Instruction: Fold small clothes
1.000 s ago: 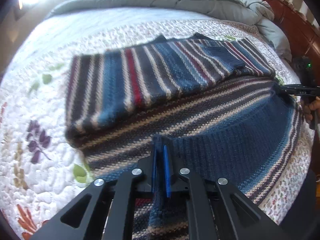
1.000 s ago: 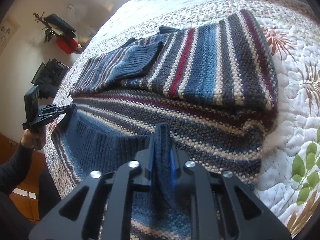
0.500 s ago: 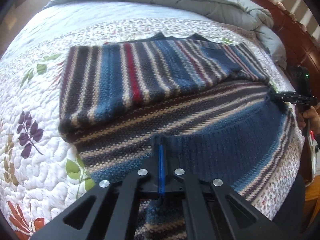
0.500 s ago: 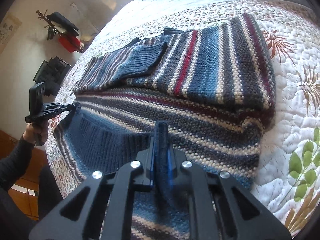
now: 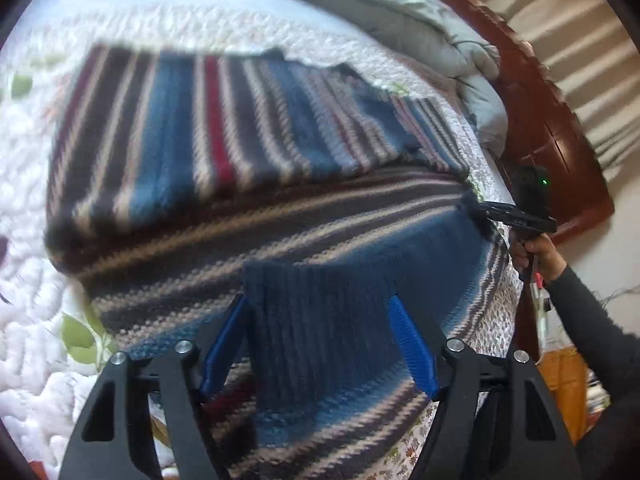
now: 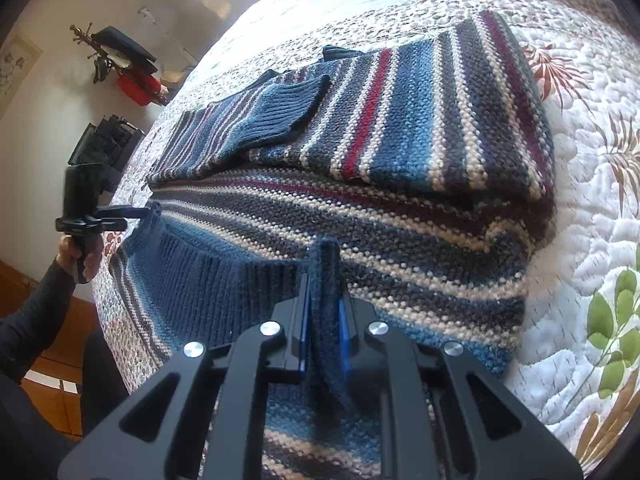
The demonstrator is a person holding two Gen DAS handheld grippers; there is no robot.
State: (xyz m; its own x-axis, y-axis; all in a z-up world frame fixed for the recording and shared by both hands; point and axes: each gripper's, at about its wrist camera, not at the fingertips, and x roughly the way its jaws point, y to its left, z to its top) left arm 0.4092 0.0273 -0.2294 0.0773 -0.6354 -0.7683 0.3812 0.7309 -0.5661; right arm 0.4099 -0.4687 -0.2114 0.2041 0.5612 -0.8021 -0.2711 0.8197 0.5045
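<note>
A striped knit sweater (image 5: pixel 224 148) in blue, grey, cream and red lies partly folded on the quilted bed; it also shows in the right wrist view (image 6: pixel 400 128). My left gripper (image 5: pixel 318 304) is open, its blue pads spread on either side of the dark blue ribbed hem (image 5: pixel 320 320). My right gripper (image 6: pixel 325 280) is shut on a pinch of the same ribbed hem (image 6: pixel 326 264). In the left wrist view the right gripper (image 5: pixel 476 210) grips the hem's far end. In the right wrist view the left gripper (image 6: pixel 150 212) sits at the hem's other end.
The bed has a white floral quilt (image 6: pixel 592 200). A grey duvet (image 5: pixel 420 28) is bunched by the wooden headboard (image 5: pixel 552 120). A wall with a coat rack and red item (image 6: pixel 132 80) stands beyond the bed's left side.
My left gripper has opened and let go of the ribbed hem. The left view has swung and blurred. My right gripper stays shut on the hem.
</note>
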